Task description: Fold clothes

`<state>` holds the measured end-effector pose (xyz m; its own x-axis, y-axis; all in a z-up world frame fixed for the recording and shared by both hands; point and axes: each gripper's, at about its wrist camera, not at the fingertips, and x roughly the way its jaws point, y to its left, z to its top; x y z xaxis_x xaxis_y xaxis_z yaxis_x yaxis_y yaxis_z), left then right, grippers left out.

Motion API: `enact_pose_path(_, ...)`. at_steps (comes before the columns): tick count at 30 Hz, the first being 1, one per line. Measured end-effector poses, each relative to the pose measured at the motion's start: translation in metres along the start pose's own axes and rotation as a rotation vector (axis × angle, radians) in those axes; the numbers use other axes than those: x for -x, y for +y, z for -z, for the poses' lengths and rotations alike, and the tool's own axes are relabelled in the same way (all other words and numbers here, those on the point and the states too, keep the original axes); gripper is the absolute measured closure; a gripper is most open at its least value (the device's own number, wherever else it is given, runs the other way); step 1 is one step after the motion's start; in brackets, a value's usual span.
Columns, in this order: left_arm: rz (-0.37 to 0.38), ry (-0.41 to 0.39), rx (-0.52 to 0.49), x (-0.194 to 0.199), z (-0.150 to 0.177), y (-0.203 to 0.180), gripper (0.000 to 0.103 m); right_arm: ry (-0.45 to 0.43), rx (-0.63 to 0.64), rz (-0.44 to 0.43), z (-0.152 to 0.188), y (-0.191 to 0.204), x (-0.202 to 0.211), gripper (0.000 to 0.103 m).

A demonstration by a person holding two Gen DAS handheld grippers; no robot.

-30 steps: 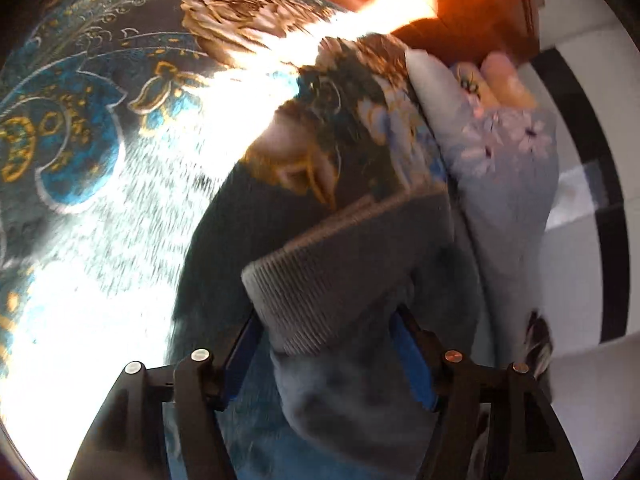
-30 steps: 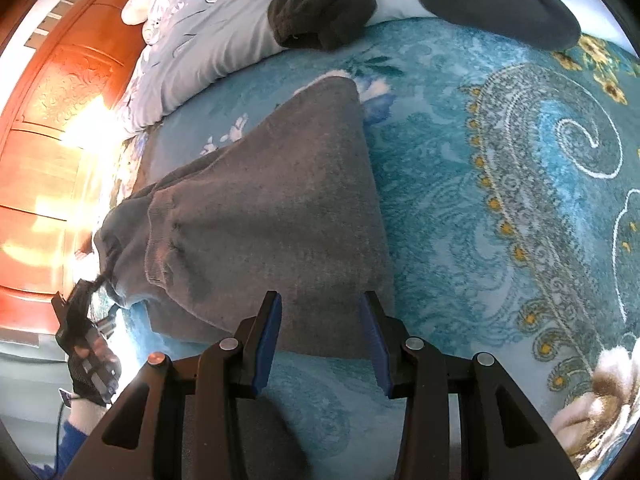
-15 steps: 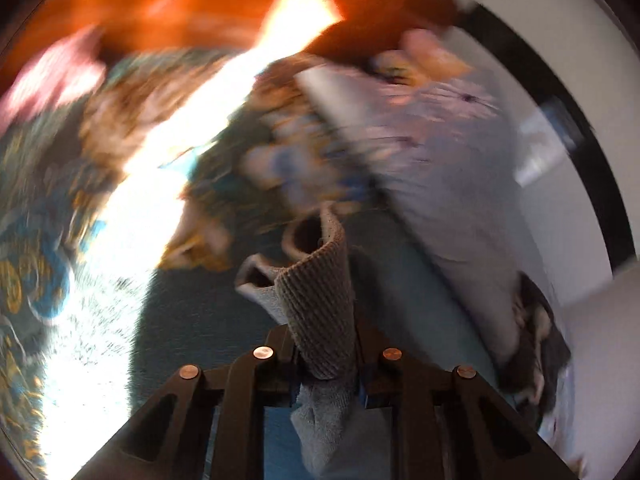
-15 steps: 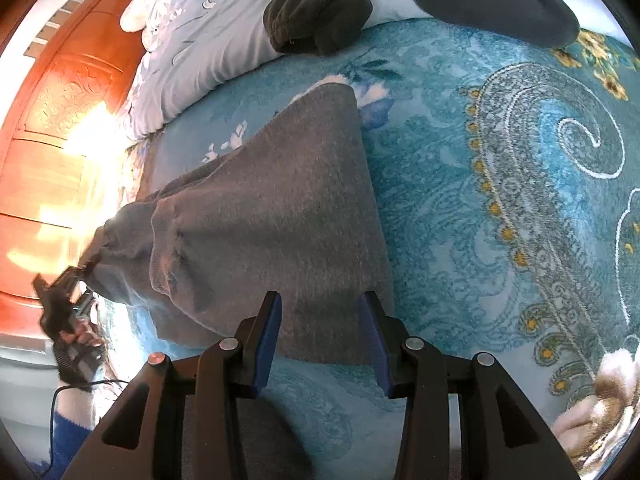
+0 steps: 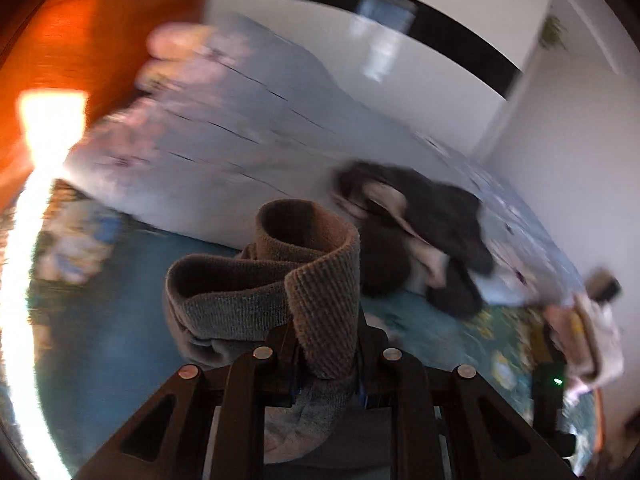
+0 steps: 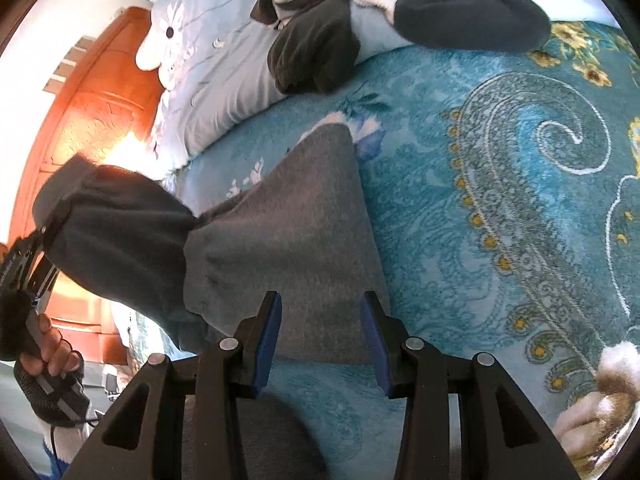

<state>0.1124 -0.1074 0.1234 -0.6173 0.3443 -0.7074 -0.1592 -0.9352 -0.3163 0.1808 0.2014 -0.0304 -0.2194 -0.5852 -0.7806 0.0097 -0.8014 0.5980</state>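
Left gripper (image 5: 326,354) pinches the grey trousers' (image 6: 288,216) ribbed cuff (image 5: 320,292); right gripper (image 6: 320,320) hovers spread. Carry the cuff straight over, laying edges aligned on the bed (image 6: 500,160).

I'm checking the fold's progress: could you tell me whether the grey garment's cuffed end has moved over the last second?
Yes: the cuffed end has lifted, rising against the orange wooden headboard.

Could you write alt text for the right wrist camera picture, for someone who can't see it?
An open right gripper hovers over grey sweatpants lying on a teal paisley blanket. At left, the left gripper lifts the cuffed end of the pants off the bed. A dark garment lies on a pale floral duvet behind.
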Motion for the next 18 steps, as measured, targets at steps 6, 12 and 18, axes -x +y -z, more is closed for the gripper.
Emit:
enact_pose_path(6,0.011,0.234,-0.171,-0.069,0.031,-0.075,0.080,-0.044,-0.064,-0.021,-0.002,-0.022,0.018,0.061)
enact_pose_path(12,0.005,0.382,-0.242,-0.103,0.059,-0.095,0.071,-0.052,-0.092,-0.030,-0.003,-0.030,0.021,0.061)
enact_pose_path(18,0.109,0.543,-0.182,-0.122,0.083,-0.092,0.041,-0.049,-0.082,-0.008,-0.002,-0.028,0.018,0.061)
